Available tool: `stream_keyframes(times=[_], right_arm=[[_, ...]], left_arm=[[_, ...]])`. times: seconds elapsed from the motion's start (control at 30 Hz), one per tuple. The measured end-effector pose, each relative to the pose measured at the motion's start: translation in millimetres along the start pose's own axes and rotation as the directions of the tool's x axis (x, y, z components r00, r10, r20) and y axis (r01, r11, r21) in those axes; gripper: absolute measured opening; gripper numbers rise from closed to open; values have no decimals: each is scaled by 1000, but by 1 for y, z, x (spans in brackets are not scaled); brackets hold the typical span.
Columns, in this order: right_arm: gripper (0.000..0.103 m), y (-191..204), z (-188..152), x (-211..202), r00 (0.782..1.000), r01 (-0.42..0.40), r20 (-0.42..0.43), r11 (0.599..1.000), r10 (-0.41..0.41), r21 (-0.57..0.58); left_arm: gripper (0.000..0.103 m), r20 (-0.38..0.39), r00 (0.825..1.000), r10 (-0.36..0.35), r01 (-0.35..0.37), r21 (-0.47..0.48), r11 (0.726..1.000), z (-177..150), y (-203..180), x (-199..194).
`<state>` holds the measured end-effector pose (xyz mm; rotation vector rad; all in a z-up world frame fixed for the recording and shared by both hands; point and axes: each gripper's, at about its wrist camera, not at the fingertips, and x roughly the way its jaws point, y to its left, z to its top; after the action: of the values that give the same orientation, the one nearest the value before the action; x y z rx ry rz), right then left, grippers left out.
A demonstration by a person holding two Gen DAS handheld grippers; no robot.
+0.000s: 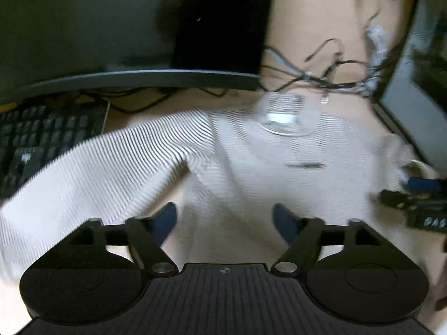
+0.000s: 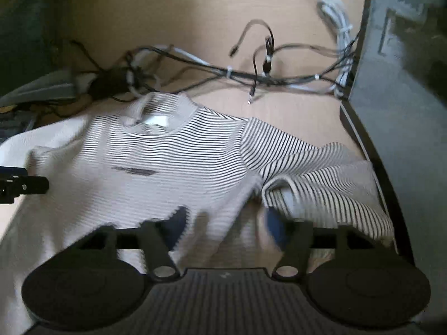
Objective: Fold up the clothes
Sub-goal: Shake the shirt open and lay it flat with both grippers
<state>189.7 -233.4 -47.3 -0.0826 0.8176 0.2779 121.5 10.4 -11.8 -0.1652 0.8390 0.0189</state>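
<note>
A white long-sleeved shirt with thin black stripes (image 1: pixel 268 173) lies front up on a light wooden desk, collar (image 1: pixel 285 117) away from me. Its left sleeve (image 1: pixel 92 173) stretches out to the left. My left gripper (image 1: pixel 226 220) is open and empty, just above the shirt's lower body. In the right wrist view the same shirt (image 2: pixel 156 167) lies flat and its right sleeve (image 2: pixel 315 176) is bunched at the right. My right gripper (image 2: pixel 226 226) is open over the hem beside that sleeve. Each gripper shows at the edge of the other's view (image 1: pixel 413 201), (image 2: pixel 19 184).
A black keyboard (image 1: pixel 36 142) lies at the left under the sleeve's end. A monitor (image 1: pixel 125 22) on its stand is behind it. Tangled cables (image 2: pixel 251 69) lie beyond the collar. A dark upright panel (image 2: pixel 396 111) bounds the desk at the right.
</note>
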Motion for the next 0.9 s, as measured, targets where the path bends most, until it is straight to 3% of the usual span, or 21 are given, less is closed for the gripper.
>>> stream_keyframes(times=[0.07, 0.23, 0.4, 0.53, 0.67, 0.77, 0.83, 0.9], right_arm=[[83, 7, -14, -14, 1000, -21, -5, 1000, 21, 17], [83, 24, -50, -49, 997, -72, -16, 996, 73, 59], [101, 30, -71, -63, 998, -35, -43, 994, 39, 102], [103, 31, -68, -79, 998, -55, -12, 987, 57, 153], [103, 44, -70, -118, 995, -72, 79, 987, 61, 143], [103, 46, -90, -155, 987, -100, 144, 983, 78, 154], [103, 43, -107, -182, 976, -126, 197, 978, 92, 168], [103, 41, -132, -206, 957, -132, 281, 974, 77, 182]], left_arm=[[94, -6, 999, -46, 46, -2, 999, -15, -5, -15], [94, -109, 987, -122, 126, 32, 991, -55, -19, -19], [99, -89, 988, -126, 132, 58, 990, -73, -11, -20], [101, -101, 990, -102, 104, 24, 994, -71, -14, -30], [103, 7, 999, -54, 54, 21, 998, -88, -20, -71], [103, 117, 993, -18, 15, 22, 1000, -109, -32, -111], [103, 213, 977, 8, -14, 29, 999, -130, -44, -138], [103, 312, 949, 47, -67, 54, 996, -156, -58, -159]])
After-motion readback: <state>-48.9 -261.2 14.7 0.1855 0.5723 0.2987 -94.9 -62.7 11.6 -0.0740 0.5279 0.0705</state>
